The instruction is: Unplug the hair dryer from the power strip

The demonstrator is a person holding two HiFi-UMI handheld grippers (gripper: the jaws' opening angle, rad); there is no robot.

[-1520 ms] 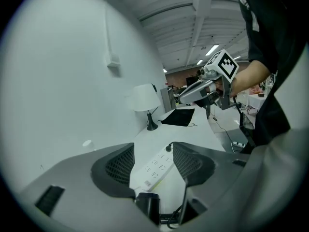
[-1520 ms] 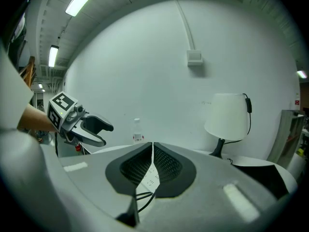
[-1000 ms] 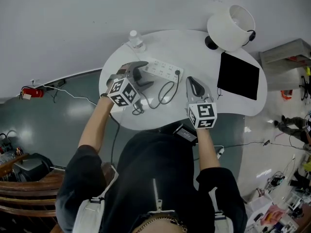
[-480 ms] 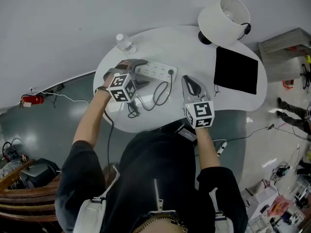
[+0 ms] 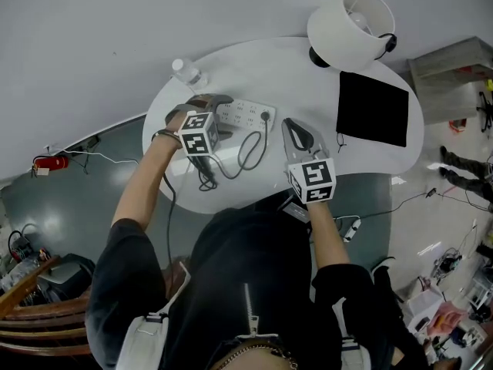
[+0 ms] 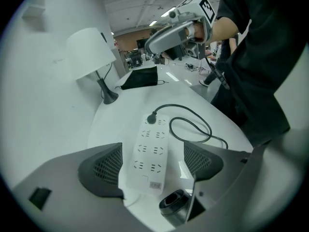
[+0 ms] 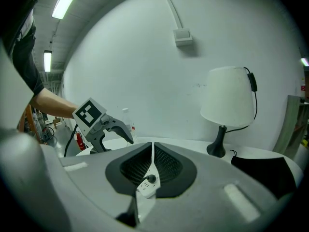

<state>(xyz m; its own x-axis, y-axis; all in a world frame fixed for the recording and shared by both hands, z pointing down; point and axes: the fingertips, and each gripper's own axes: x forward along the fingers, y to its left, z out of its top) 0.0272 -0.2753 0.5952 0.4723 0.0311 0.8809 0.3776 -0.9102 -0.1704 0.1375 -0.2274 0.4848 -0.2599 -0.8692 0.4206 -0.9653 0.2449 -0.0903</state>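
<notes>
Power strip white, oblong, cord looped

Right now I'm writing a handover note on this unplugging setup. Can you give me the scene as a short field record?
table: white, rounded
power strip: flat on table, between left gripper jaws, not gripped
plug: black, in the strip's end socket nearest the lamp
cord: looped on table
left gripper: open, jaws have just been opening
right gripper: shut, empty
also: black pouch, bottle
</notes>
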